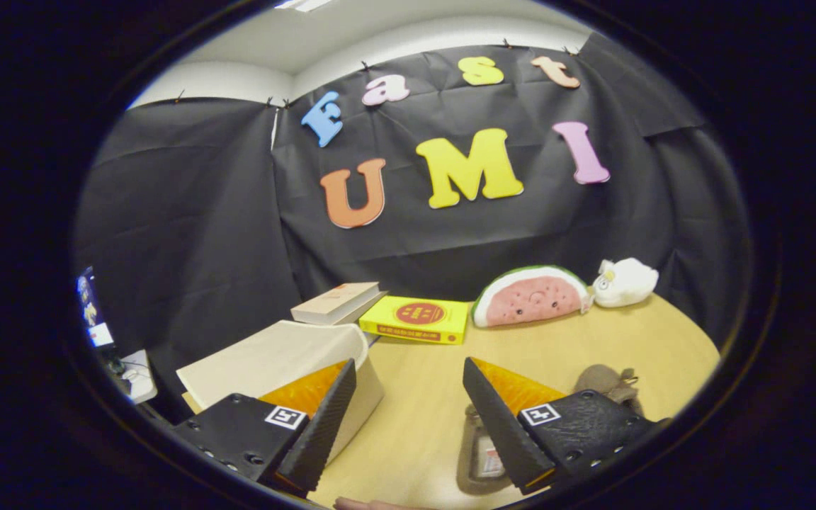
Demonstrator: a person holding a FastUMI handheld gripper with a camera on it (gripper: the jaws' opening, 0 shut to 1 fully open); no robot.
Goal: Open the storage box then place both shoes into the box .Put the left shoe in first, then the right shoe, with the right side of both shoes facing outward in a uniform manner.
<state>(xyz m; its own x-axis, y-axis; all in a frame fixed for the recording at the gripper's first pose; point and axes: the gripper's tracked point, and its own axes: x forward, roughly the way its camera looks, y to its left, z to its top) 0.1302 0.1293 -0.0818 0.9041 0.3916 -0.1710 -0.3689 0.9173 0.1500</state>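
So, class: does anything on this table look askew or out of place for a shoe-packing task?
Nothing is spilled or damaged. The cream storage box sits tilted beside the left finger. A grey shoe lies behind the right finger. The open fingers hold nothing. The watermelon plush is merely unrelated clutter.

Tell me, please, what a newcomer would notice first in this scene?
Probably the watermelon plush at the table's far edge, with a white plush at its side and a yellow book on its other side. Nearer, the hand-held gripper is open, its fingers apart over bare tabletop. The pale box sits behind one finger, a shoe behind the other.
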